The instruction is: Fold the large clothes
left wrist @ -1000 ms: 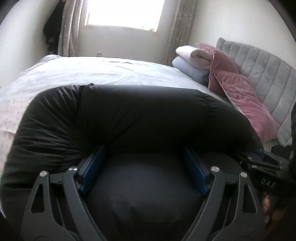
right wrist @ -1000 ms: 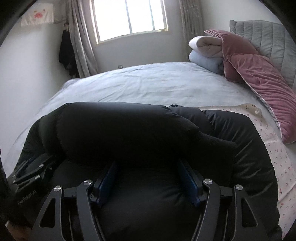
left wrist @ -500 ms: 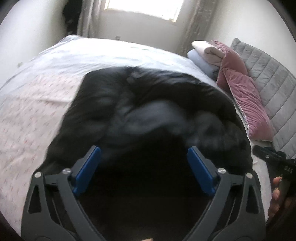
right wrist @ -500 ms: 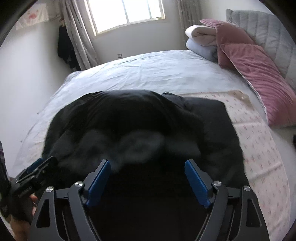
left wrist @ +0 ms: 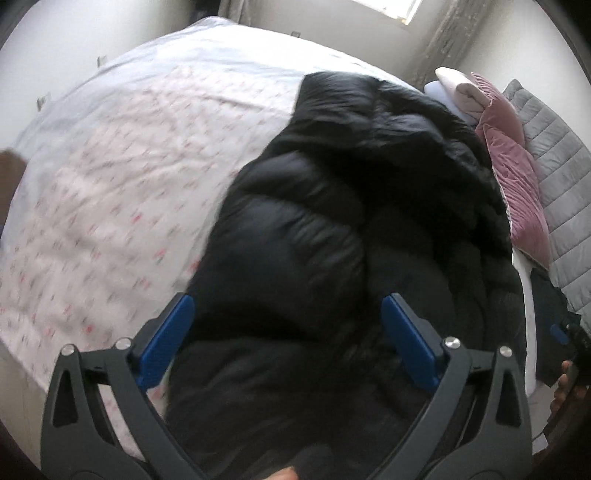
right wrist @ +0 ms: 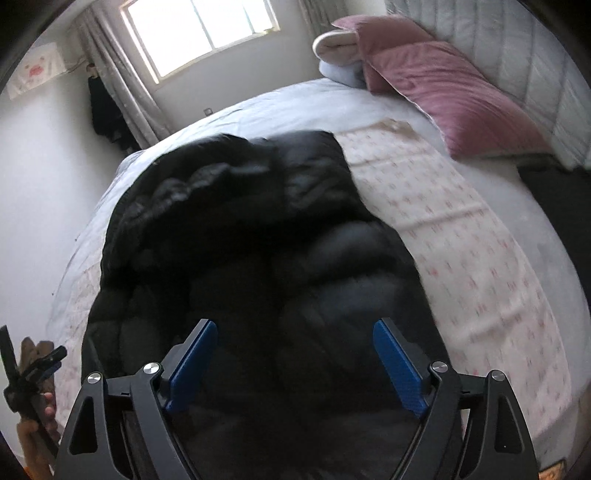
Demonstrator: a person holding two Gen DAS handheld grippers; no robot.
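Note:
A black puffer jacket (left wrist: 351,221) lies bunched and folded over on the bed, dark and puffy, and fills the middle of both wrist views (right wrist: 258,240). My left gripper (left wrist: 288,301) hovers above its near part with the jaws still opening; the blue pads (left wrist: 166,343) stand wide apart and touch nothing. My right gripper (right wrist: 295,325) hangs over the jacket's other side, jaws wide apart, with nothing gripped between them. The jacket's near edge is hidden under the grippers.
The jacket rests on a floral sheet (left wrist: 110,184) over a pale bed cover (right wrist: 280,99). Pink pillows (right wrist: 450,92), folded blankets (right wrist: 336,48) and a grey padded headboard (right wrist: 517,48) line the far side. Dark clothes (right wrist: 103,110) hang beside the window (right wrist: 207,33).
Both grippers let go of the jacket's rolled edge, opened wide and drew back and up. The jacket now lies further off, with more of the floral sheet showing.

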